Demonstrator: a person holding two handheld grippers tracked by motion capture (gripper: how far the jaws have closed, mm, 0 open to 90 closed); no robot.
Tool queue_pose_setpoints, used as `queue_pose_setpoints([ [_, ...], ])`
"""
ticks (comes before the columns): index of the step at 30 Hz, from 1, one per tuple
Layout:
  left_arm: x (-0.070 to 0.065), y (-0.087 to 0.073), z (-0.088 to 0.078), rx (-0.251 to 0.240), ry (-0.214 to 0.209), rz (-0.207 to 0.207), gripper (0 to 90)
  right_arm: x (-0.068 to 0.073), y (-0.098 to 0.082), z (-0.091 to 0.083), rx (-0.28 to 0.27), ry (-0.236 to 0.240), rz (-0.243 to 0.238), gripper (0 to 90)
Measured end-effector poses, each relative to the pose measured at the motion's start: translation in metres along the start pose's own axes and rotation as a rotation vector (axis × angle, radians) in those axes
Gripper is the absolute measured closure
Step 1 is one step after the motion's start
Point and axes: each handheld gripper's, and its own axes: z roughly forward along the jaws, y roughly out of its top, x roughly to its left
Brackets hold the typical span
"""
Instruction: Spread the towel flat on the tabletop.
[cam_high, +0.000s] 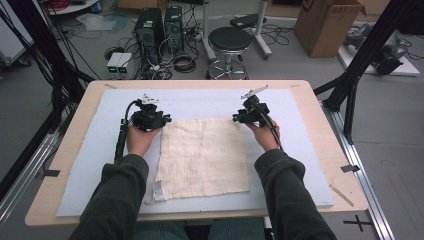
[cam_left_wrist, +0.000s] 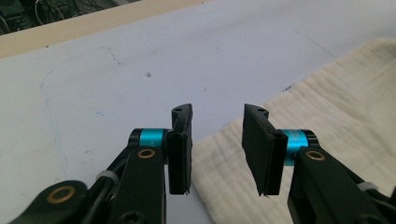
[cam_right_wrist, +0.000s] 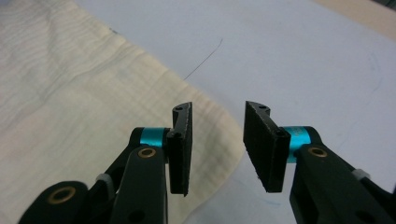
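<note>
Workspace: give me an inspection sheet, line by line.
Surface: wooden table under a pale blue mat.
Job's things: cream cloth spread flat on the mat, a label at its near left corner.
Clutter: nothing seen on the mat.
Grippers: left gripper and right gripper open above the cloth's far corners, nothing between their jaws.
Cables: a black cable trails from the left gripper.
Surroundings: stool, computer towers, cardboard box, floor wiring.
</note>
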Motion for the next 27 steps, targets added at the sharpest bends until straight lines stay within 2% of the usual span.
queue_pose_setpoints([
  [5, -0.006, -0.006, -0.008, -0.007, -0.051, 0.011, 59.7, 0.006, -0.011, -0.004, -0.022, 0.060, 0.022, 59.4],
  [8, -0.010, -0.010, -0.011, -0.002, -0.067, 0.025, 58.9, 0.009, -0.018, -0.007, -0.044, 0.072, 0.022, 58.5],
  [12, -0.015, -0.015, -0.012, 0.015, -0.073, 0.045, 58.2, 0.011, -0.024, -0.009, -0.033, 0.070, 0.020, 58.0],
  [14, -0.016, -0.018, -0.013, 0.023, -0.078, 0.045, 58.1, 0.008, -0.027, -0.008, -0.019, 0.063, 0.046, 57.9],
  [16, -0.018, -0.022, -0.015, 0.027, -0.087, 0.060, 57.7, 0.006, -0.032, -0.006, -0.018, 0.078, 0.075, 57.0],
  [18, -0.021, -0.025, -0.018, 0.033, -0.102, 0.072, 57.3, 0.008, -0.037, -0.008, -0.022, 0.108, 0.083, 55.8],
  [19, -0.022, -0.027, -0.020, 0.024, -0.111, 0.076, 56.9, 0.011, -0.038, -0.010, -0.010, 0.127, 0.081, 55.0],
  [21, -0.025, -0.030, -0.025, 0.020, -0.129, 0.083, 56.5, 0.016, -0.040, -0.016, -0.003, 0.133, 0.048, 54.3],
  [23, -0.030, -0.031, -0.033, 0.028, -0.149, 0.105, 55.5, 0.024, -0.044, -0.027, -0.056, 0.144, 0.032, 54.3],
  [24, -0.032, -0.032, -0.038, 0.008, -0.155, 0.113, 55.0, 0.029, -0.046, -0.032, -0.062, 0.157, 0.030, 54.0],
  [25, -0.035, -0.034, -0.044, -0.011, -0.165, 0.117, 55.0, 0.032, -0.049, -0.036, -0.068, 0.167, 0.005, 53.4],
  [27, -0.040, -0.037, -0.055, -0.025, -0.191, 0.122, 53.6, 0.042, -0.056, -0.045, -0.078, 0.181, -0.020, 52.8],
])
